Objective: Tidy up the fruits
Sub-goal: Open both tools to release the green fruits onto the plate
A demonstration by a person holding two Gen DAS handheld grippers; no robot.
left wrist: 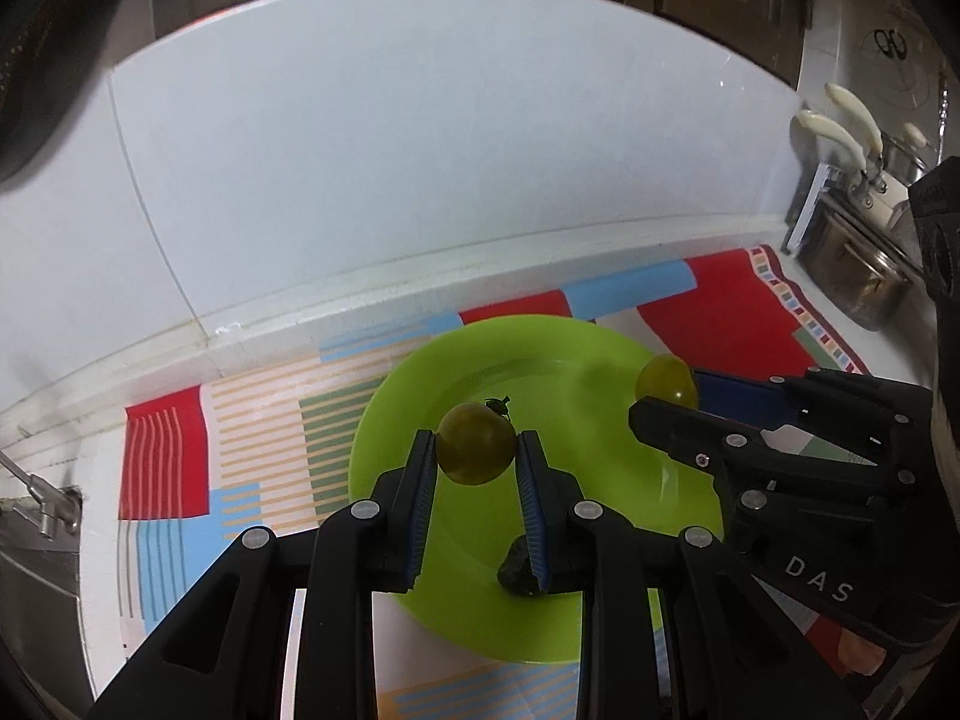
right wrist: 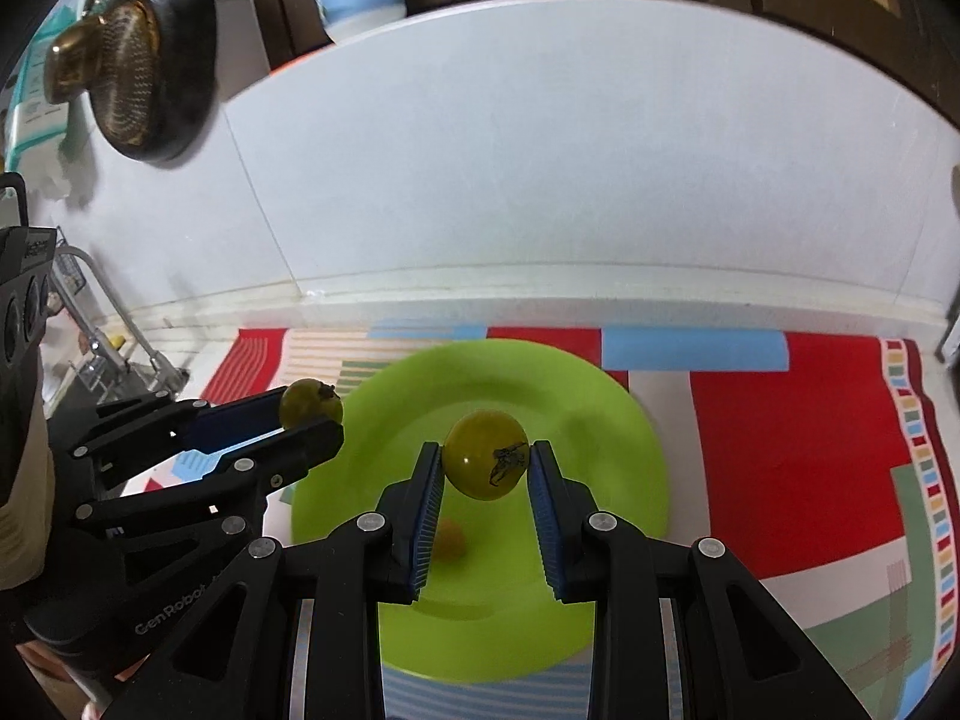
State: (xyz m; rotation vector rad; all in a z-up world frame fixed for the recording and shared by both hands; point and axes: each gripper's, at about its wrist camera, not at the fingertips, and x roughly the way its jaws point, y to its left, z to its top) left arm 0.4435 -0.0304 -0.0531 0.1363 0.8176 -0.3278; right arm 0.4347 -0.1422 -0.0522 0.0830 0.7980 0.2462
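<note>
Both tongs are loaded! Left tongs (left wrist: 475, 450) are clamped on a greenish-yellow fruit (left wrist: 476, 444), its dark stem tuft pointing up and away, hanging right over the middle of the lime-green plate (left wrist: 600, 354). Right tongs (right wrist: 486, 465) pinch a second yellow-green fruit (right wrist: 486, 455), stem scar turned toward the camera, also above the plate's centre. From the left view the right tongs come in from the side over the far right rim; the left pair sits nearer the middle. A dark small fruit (left wrist: 517, 567) already lies on the plate beneath the left tongs. Straight down is the line that matters: the plate lies directly below both fruits, on the striped mat (right wrist: 780, 420).
</note>
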